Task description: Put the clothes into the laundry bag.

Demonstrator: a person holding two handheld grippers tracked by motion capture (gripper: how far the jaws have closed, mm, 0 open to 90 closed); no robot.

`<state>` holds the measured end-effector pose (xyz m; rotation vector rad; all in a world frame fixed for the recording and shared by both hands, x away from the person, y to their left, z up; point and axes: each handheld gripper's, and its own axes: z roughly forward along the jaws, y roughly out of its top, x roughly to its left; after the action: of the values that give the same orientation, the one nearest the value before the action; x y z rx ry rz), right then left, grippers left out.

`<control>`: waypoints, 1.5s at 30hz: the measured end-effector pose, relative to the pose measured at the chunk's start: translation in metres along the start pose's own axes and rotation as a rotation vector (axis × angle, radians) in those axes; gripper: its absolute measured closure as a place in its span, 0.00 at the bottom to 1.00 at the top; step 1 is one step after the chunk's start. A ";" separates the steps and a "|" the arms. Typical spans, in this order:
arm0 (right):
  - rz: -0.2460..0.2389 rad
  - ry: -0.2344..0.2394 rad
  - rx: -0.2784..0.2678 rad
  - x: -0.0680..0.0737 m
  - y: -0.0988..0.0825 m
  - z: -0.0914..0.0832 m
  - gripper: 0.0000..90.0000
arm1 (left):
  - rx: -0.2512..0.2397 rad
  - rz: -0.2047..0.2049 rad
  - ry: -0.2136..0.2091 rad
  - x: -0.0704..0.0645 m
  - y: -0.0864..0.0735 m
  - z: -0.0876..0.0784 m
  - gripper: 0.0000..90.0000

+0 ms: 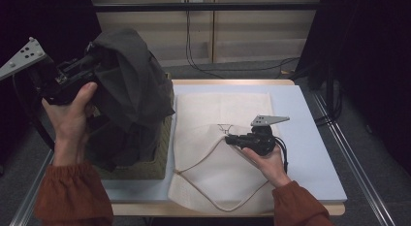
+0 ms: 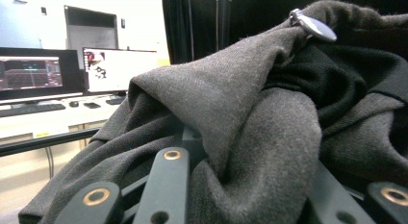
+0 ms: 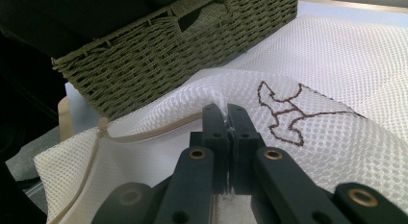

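The left gripper (image 1: 89, 73) clamped the dark grey woollen garment (image 1: 128, 90) above the green woven basket (image 1: 162, 160); beside the basket, the right gripper (image 3: 225, 119) pinched the white mesh drawstring bag (image 1: 218, 153), probably to open it.

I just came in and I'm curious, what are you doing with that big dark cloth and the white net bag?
A person is working at a table with a gripper in each hand. The left gripper holds a dark grey garment up above a woven basket. The right gripper is pinched shut on the edge of a white mesh bag lying flat on the table.
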<state>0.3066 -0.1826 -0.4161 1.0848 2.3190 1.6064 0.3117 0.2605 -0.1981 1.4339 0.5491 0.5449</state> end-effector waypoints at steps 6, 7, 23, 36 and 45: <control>0.003 -0.003 0.000 0.000 0.000 0.000 0.98 | 0.004 0.009 -0.041 -0.012 0.000 0.006 0.82; 0.001 -0.001 -0.001 0.000 0.000 0.000 0.98 | 0.005 0.009 -0.044 -0.014 0.000 0.006 0.82; 0.011 -0.003 -0.003 -0.001 0.001 0.000 0.98 | 0.033 0.009 -0.157 -0.056 -0.005 0.033 0.82; 0.022 -0.006 -0.010 -0.001 0.002 -0.002 0.99 | -0.017 0.024 -0.239 -0.083 0.030 0.044 0.82; 0.027 -0.013 -0.034 -0.003 0.004 -0.006 0.99 | -0.006 0.047 -0.311 -0.112 0.028 0.054 0.82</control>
<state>0.3081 -0.1887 -0.4108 1.1200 2.2707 1.6369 0.2612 0.1487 -0.1642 1.4938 0.2666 0.3501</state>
